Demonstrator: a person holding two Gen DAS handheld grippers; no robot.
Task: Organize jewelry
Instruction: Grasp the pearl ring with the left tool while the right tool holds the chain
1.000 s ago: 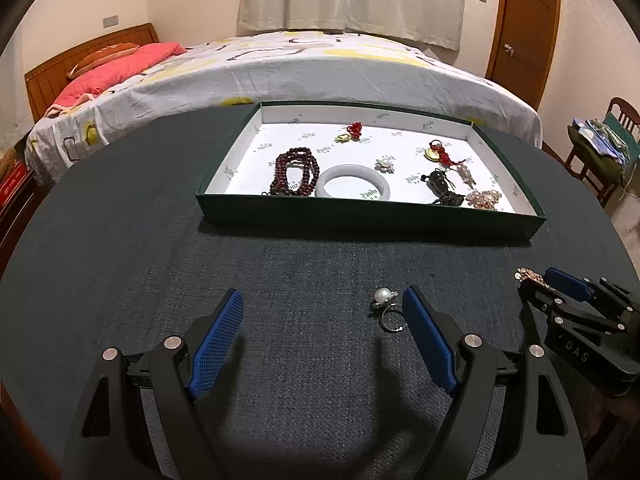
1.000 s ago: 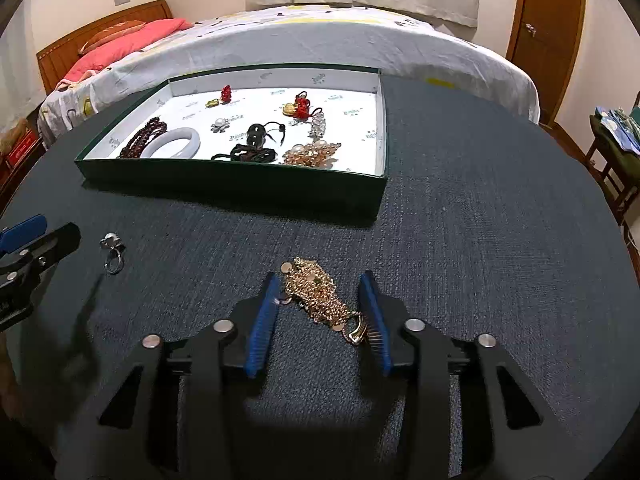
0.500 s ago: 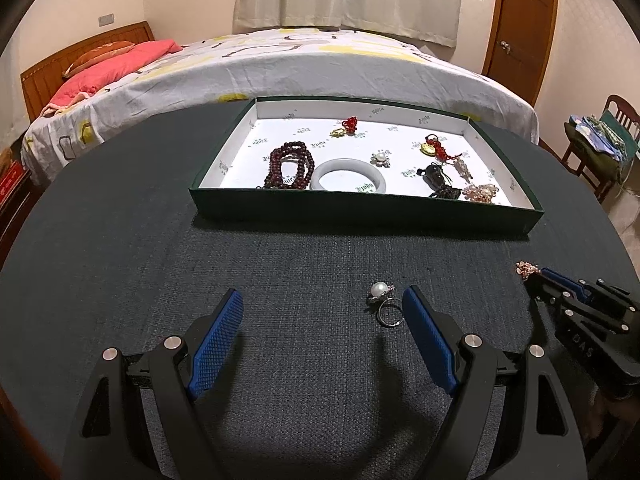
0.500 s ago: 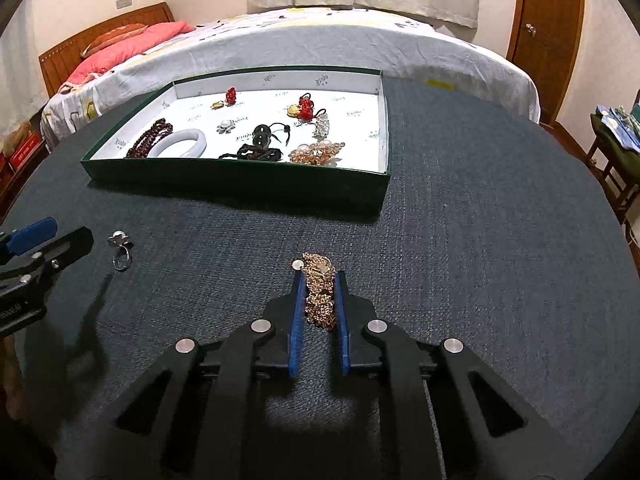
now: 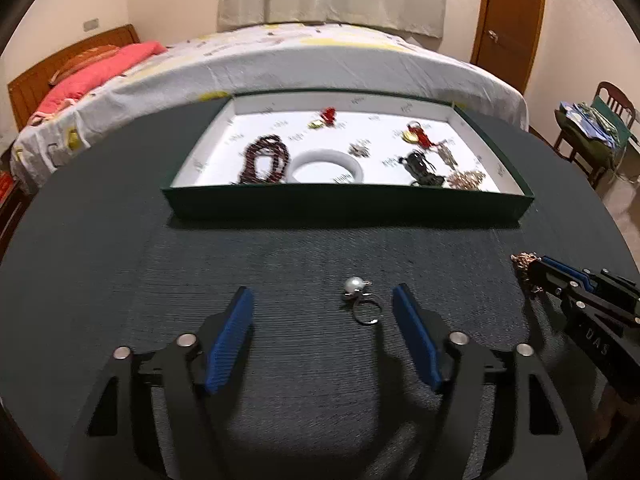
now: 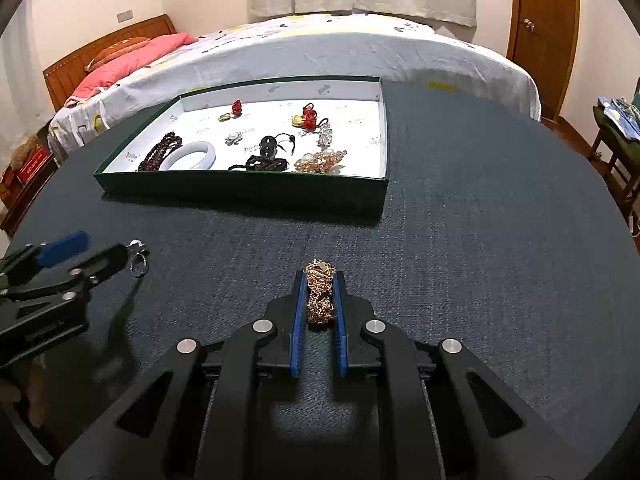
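A pearl ring [image 5: 359,298] lies on the dark table between the open fingers of my left gripper [image 5: 324,294], nearer the right finger. It also shows in the right wrist view [image 6: 138,258]. My right gripper [image 6: 319,278] is shut on a gold chain piece [image 6: 319,294], held just above the table. From the left wrist view the right gripper [image 5: 532,270] shows at the right with the chain [image 5: 523,261] at its tip. A green tray [image 5: 344,204] with a white floor holds a dark bead bracelet [image 5: 264,159], a white bangle [image 5: 327,165] and several other pieces.
The round dark table [image 6: 480,220] carries the tray at its far side. A bed [image 6: 340,48] stands behind it. A chair with cloth [image 5: 592,132] stands at the right, a wooden door [image 6: 544,20] at the back.
My right gripper closed on the gold chain and lifted it slightly. My left gripper stayed open around the pearl ring and shifted a little nearer the tray.
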